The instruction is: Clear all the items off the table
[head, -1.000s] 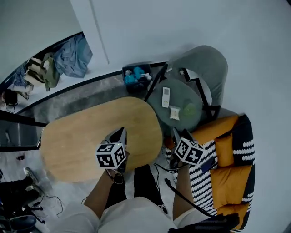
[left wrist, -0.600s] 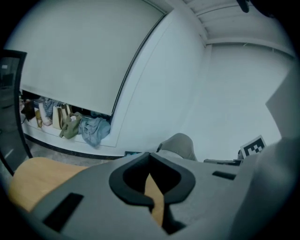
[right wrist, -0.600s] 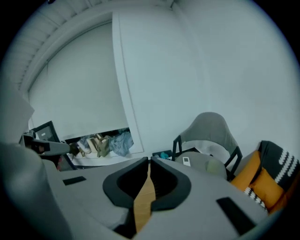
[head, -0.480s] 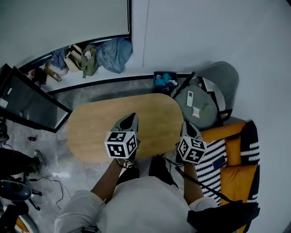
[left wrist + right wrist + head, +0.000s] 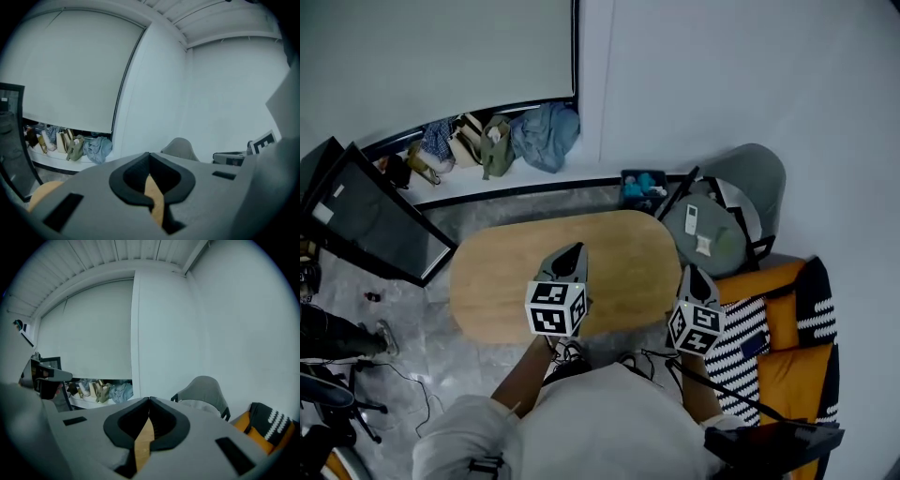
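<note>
The oval wooden table (image 5: 506, 272) fills the middle of the head view, and I see nothing lying on its top. My left gripper (image 5: 572, 251) hovers over the table's near edge, jaws shut and empty; in the left gripper view the left gripper (image 5: 150, 155) shows its tips meeting. My right gripper (image 5: 693, 273) hangs just off the table's right end, also shut with nothing in it, and the tips of the right gripper (image 5: 149, 400) touch in the right gripper view. A grey chair (image 5: 748, 178) beyond it carries a white remote (image 5: 693, 217) and a small white packet (image 5: 705, 246).
A dark bin (image 5: 641, 188) with blue things stands behind the table's far right corner. Bags and clothes (image 5: 502, 136) lie along the far wall. A black flat panel (image 5: 366, 220) leans at the left. Orange and striped cushions (image 5: 778, 328) sit at the right. Cables trail on the floor.
The head view has swung, so the table sits more to the right and the black panel has come into sight. Both grippers stay near the table's near edge; the right one has drawn back from the chair.
</note>
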Demonstrator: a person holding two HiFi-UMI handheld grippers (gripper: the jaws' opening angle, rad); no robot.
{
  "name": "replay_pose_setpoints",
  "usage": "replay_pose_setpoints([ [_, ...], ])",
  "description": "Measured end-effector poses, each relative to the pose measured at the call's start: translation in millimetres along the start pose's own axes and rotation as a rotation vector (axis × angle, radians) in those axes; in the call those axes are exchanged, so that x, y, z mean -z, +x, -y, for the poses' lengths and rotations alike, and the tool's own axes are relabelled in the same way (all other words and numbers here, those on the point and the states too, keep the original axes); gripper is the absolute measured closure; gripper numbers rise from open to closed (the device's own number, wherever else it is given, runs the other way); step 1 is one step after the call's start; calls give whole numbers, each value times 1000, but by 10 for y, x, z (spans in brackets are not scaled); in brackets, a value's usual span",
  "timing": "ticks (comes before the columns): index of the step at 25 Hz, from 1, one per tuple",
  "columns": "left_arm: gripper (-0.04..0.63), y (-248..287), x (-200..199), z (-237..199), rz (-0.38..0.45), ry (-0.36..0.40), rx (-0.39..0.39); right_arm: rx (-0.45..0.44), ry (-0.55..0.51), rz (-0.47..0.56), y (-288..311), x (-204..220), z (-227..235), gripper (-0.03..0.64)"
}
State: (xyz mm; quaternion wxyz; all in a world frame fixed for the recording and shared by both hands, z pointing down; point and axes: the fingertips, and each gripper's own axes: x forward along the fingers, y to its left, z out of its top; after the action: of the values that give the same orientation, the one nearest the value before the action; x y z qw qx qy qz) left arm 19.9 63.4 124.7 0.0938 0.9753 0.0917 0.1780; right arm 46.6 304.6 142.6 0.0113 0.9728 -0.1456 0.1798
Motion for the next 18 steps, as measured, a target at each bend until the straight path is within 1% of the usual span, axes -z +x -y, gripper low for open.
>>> replay_pose_setpoints([
  [4,592,79,-142,405,22,21,42,-22,6,2,-53,-136,193,592],
  [6,594,131,-183,550,32,47,47,-38,9,3,-60,-150,272,592],
  [9,592,198,-183,728,31,56,49,-50,-7,-10,-67,-143,396,593],
  [18,592,293,-134,990,17,71,66,-48,2,-1,-155,-207,614,594],
])
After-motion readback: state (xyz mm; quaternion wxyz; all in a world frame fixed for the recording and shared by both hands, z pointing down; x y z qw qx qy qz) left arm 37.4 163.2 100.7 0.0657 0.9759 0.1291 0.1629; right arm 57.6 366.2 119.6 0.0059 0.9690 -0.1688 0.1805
